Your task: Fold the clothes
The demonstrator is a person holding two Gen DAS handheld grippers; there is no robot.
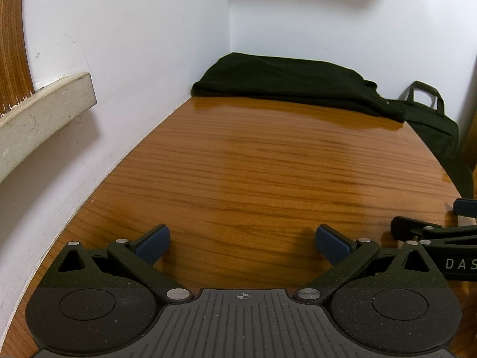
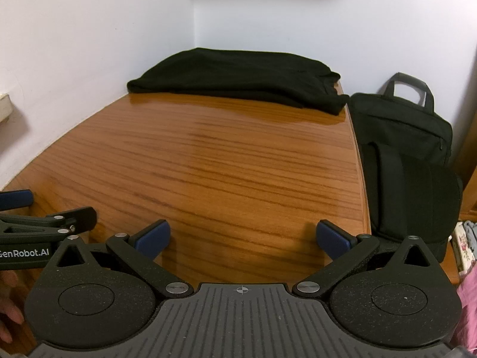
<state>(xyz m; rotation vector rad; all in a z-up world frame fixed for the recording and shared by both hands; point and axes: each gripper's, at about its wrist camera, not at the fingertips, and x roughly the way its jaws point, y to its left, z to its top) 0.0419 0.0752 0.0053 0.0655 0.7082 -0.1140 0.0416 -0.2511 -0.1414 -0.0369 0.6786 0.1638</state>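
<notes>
Far off at the top middle of both views: a dark garment (image 1: 286,86), lying in a low heap at the back of the wooden counter (image 1: 238,173), right in the corner where the two white walls meet. Well apart from both tools, with a long stretch of bare wood between. Long way of the heap: side to side across the frame, from the left wall over to the right edge of the counter. Straight ahead of both tools, so hard to say which is nearer; in the right wrist view the heap's right end (image 2: 328,98) sits a bit closer, just beside a black bag (image 2: 402,155) that stands off the counter's right edge. Left tool (image 1: 243,243) at the bottom of its frame: opened wide, blue pads far apart, nothing between them, nothing gripped, low over the wood. Right tool (image 2: 243,238): the same, spread wide and holding nothing. Side by side too, with each one peeking into the other's view at the frame edge. Folding not yet begun by the look of it. Most likely next: a long reach forward to the cloth, one tool toward each end.
</notes>
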